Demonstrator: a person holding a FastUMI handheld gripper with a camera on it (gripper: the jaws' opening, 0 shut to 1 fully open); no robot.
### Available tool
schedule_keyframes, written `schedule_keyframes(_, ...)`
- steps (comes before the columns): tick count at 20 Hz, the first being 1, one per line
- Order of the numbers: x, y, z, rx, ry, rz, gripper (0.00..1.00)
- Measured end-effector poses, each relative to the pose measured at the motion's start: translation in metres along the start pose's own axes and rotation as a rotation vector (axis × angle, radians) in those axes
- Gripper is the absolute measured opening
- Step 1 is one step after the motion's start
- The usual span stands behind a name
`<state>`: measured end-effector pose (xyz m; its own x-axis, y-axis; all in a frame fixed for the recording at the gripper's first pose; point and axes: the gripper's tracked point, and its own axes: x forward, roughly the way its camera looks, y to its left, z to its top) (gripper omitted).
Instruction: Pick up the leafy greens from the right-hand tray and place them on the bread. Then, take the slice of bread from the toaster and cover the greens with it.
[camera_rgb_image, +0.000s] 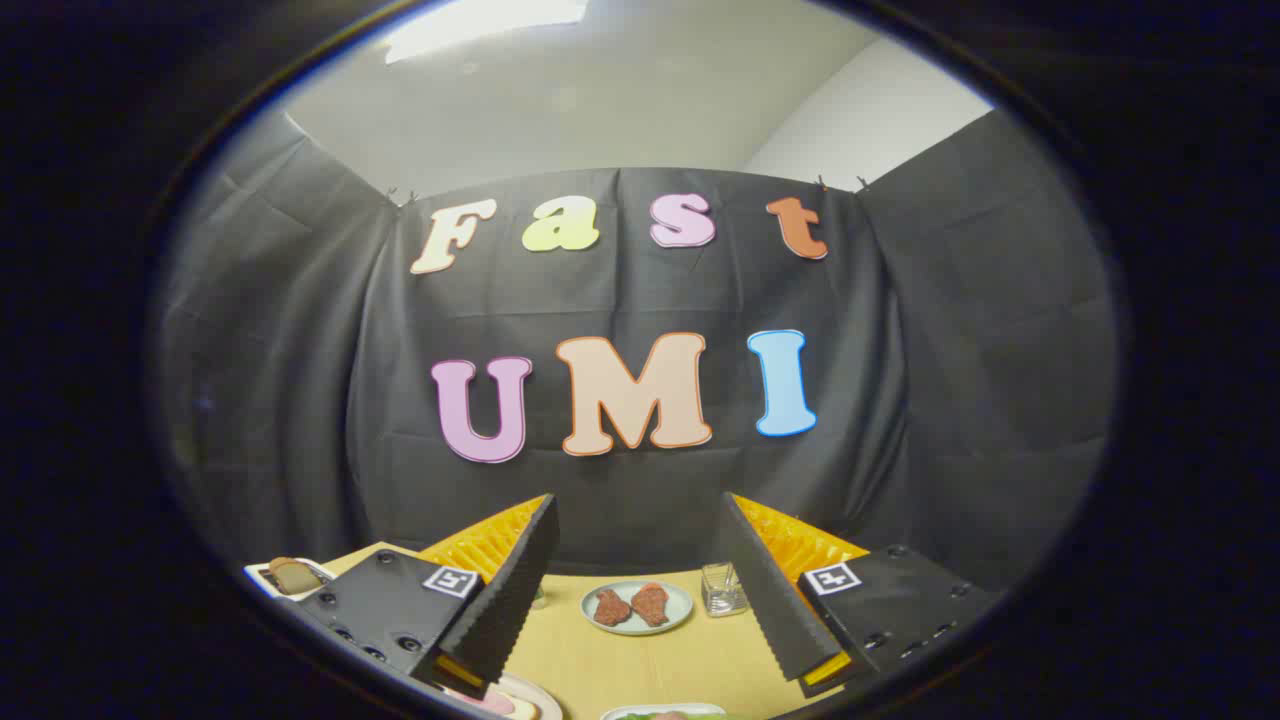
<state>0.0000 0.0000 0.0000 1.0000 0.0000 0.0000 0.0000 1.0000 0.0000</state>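
My gripper is open, held high over a yellow table, with nothing between its fingers. Beyond the left finger, at the far left, a white toaster holds a brown slice of bread sticking up. Below the left fingertip a plate shows a pale slice of bread on it, mostly hidden. Close under the gap between the fingers the rim of a tray shows with a bit of leafy greens on it.
A pale blue plate with two reddish meat pieces lies between the fingers, further out on the table. A small clear glass stands just right of it, by the right finger. The black cloth wall closes the table's far side.
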Motion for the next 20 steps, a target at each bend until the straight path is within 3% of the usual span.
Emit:
schedule_keyframes(14, -0.01, -0.001, 0.006, -0.053, -0.015, 0.02, 1.0)
schedule_keyframes(20, -0.013, 0.009, 0.002, -0.088, 0.001, 0.104, 1.0)
